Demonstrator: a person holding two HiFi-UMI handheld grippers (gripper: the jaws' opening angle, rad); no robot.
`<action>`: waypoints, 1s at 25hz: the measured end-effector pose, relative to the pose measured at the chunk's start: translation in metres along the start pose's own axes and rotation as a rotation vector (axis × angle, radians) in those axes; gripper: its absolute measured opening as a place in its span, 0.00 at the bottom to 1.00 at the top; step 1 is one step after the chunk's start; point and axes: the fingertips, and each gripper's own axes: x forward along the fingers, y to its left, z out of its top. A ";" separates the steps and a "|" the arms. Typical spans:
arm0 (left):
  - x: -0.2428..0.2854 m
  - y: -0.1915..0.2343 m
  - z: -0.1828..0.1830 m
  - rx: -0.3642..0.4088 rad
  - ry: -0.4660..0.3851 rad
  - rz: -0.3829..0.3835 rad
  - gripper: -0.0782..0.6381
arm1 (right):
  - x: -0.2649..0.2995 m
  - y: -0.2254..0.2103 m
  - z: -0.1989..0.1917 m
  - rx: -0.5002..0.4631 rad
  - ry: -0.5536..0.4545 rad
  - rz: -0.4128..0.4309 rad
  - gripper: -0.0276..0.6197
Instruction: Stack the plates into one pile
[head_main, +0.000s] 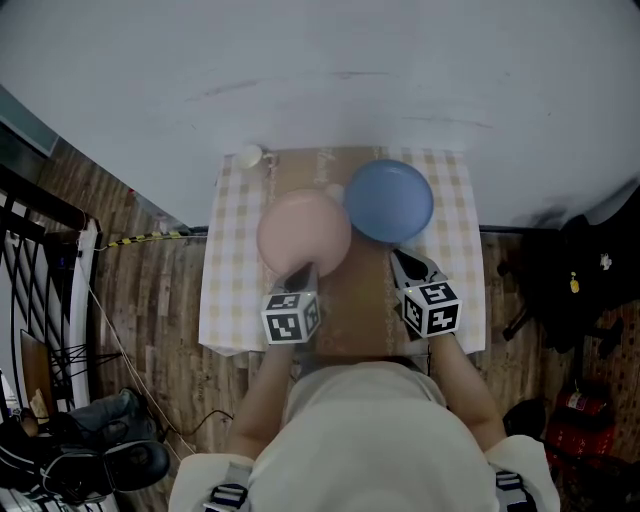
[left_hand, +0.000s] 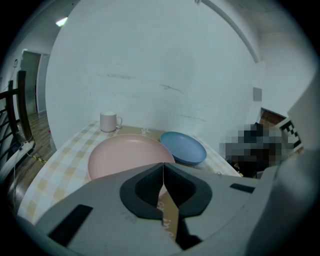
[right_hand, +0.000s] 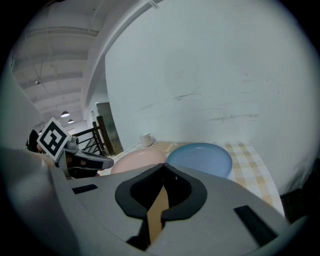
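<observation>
— Ahead of your jaws, what is lying now?

— Just ahead of my left gripper (head_main: 302, 269) the pink plate (head_main: 304, 231) is lying on the checked cloth (head_main: 232, 290). Its near rim is sitting close below my tips. The blue plate (head_main: 389, 200) is lying farther on, to the right of these jaws.

— And your right side?

— My right gripper (head_main: 398, 257) is pointing at the blue plate, which is lying just ahead. The pink one is showing to the left of those jaws. The two plates are sitting edge by edge, and I cannot tell whether they are touching.

— Are you holding something?

— No. I am keeping both pairs of jaws pressed together, with nothing between them. A white mug (head_main: 249, 157) is standing well beyond my left jaws, past the pink plate.
</observation>
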 end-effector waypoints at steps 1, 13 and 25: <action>0.002 -0.005 0.000 -0.001 0.000 -0.002 0.12 | -0.002 -0.004 0.000 0.001 -0.001 0.001 0.05; 0.029 -0.057 0.001 0.014 -0.006 0.000 0.12 | -0.023 -0.051 -0.004 -0.002 -0.007 0.001 0.05; 0.069 -0.088 0.008 -0.015 0.017 0.028 0.12 | -0.027 -0.101 0.000 -0.003 0.001 -0.020 0.05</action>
